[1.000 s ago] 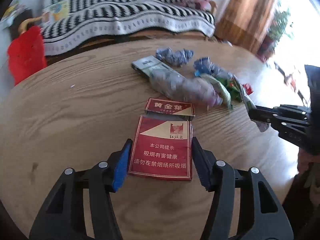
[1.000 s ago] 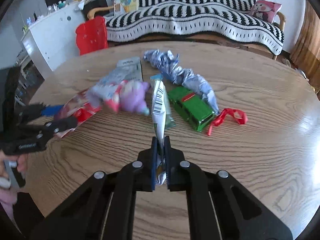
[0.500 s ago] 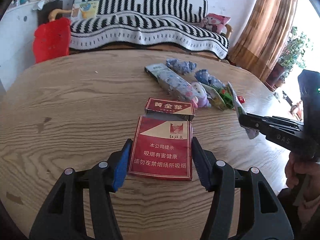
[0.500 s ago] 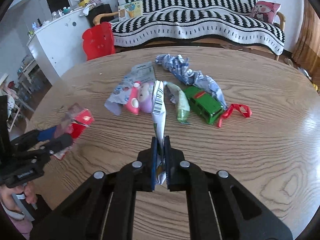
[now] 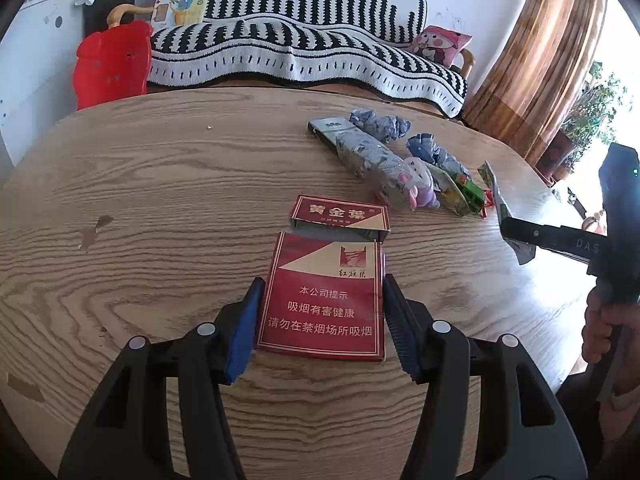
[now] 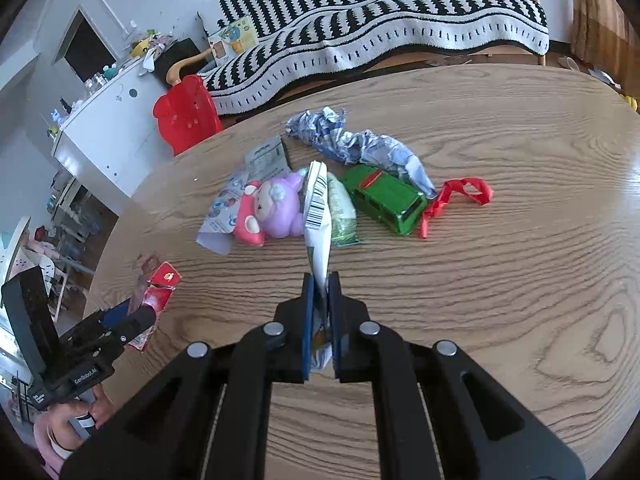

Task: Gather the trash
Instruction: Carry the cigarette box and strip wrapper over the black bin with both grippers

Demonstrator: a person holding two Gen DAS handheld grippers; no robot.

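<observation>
My left gripper [image 5: 322,312] is shut on a red cigarette pack [image 5: 322,300] with its lid flipped open, held above the wooden table [image 5: 160,208]. It also shows in the right wrist view [image 6: 156,292]. My right gripper [image 6: 320,300] is shut on a white snack wrapper with a barcode [image 6: 318,216], held upright above the table. The wrapper also shows in the left wrist view [image 5: 500,204]. On the table lie a crumpled blue-white wrapper [image 6: 352,146], a flat printed packet [image 6: 226,208] and a green-white packet [image 6: 342,210].
A pink and purple plush toy [image 6: 272,208], a green toy bus [image 6: 384,198] and a red ribbon [image 6: 456,196] lie among the trash. A red plastic chair [image 6: 186,114] and a striped sofa [image 6: 380,12] stand beyond the table's far edge.
Both grippers have drawn back and up from the pile, each keeping its hold. The pile now looks farther away in both views.
</observation>
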